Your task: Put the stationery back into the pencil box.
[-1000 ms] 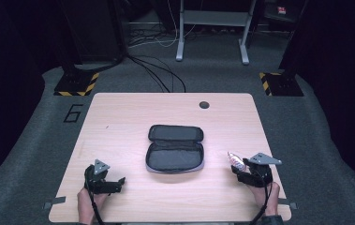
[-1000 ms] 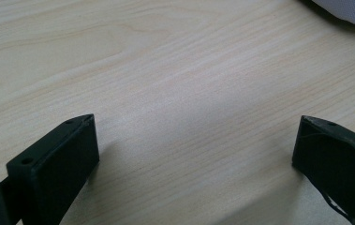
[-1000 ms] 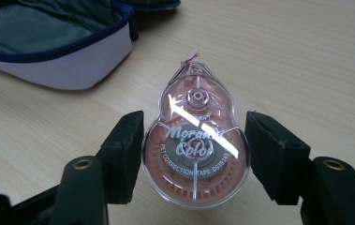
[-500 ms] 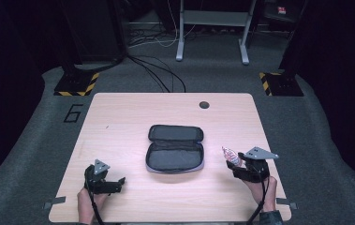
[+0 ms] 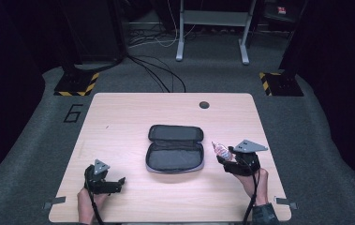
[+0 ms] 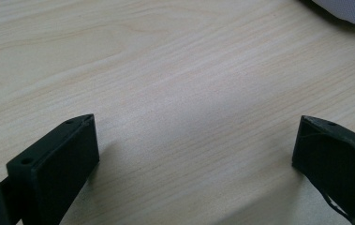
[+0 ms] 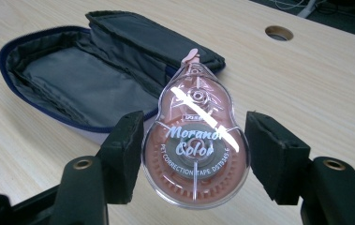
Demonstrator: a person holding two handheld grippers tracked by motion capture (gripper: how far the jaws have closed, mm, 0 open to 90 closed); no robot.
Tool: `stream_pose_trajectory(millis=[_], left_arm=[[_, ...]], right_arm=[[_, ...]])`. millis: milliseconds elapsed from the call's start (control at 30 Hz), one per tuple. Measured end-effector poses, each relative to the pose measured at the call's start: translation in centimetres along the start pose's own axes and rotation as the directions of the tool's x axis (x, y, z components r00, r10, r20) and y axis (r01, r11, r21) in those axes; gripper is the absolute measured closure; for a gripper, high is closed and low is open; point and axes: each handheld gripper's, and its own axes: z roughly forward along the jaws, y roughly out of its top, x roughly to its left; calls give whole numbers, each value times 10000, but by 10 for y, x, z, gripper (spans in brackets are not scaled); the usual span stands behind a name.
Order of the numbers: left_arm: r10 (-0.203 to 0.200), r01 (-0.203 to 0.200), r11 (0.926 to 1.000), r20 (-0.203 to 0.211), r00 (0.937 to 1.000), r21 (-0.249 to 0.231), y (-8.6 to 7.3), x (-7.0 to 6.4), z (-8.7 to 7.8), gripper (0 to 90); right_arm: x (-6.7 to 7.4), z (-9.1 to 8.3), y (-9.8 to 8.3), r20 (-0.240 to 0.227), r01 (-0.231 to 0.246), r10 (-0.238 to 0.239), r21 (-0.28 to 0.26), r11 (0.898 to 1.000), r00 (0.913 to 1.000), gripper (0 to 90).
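Change: the right tongs (image 5: 223,156) have come up off the surface (image 5: 119,117) and moved inward from the right edge toward the case (image 5: 175,149) since a second ago; the left tongs (image 5: 114,183) have kept their place near the front left corner.
Right tongs: clamped on the tape dispenser (image 7: 195,149), one pad on each flat-edged side, nose pointing away toward the case.
Left tongs: wide apart, nothing between them, low over bare wood.
Dispenser: a clear pink correction-tape roller, held in the air just right of the case, not touching it.
Case: dark zip pouch, lying open and flat at the middle of the surface, its lined inside bare.
Meaning: the pick-up looks done and the carry is under way; the drop into the open case is probably next.
Watch: the grip sits on the wide round body, so a tilt could let it slip.
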Motion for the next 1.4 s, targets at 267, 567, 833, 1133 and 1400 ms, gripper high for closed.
stream_pose_trajectory(millis=[267,567,833,1133,1400], left_arm=[[1,-1,10000,-5,10000,-9,0,0,0,7],[4,-4,10000,0,10000,-14,0,0,0,8],[32,-32,10000,37,10000,80,0,0,-1,11],[78,-78,9999,51,10000,98,0,0,-1,13],[73,-72,10000,27,10000,-12,0,0,0,16]], right_arm=[[11,11,17,-335,342,-342,13,9994,9989,390],[23,26,31,-710,658,-652,61,9978,9953,390],[34,41,42,-1019,844,-823,168,9963,9914,390],[46,61,49,-1371,1096,-1048,276,9936,9850,390],[53,77,50,-1609,1208,-1093,636,9906,9809,390]])
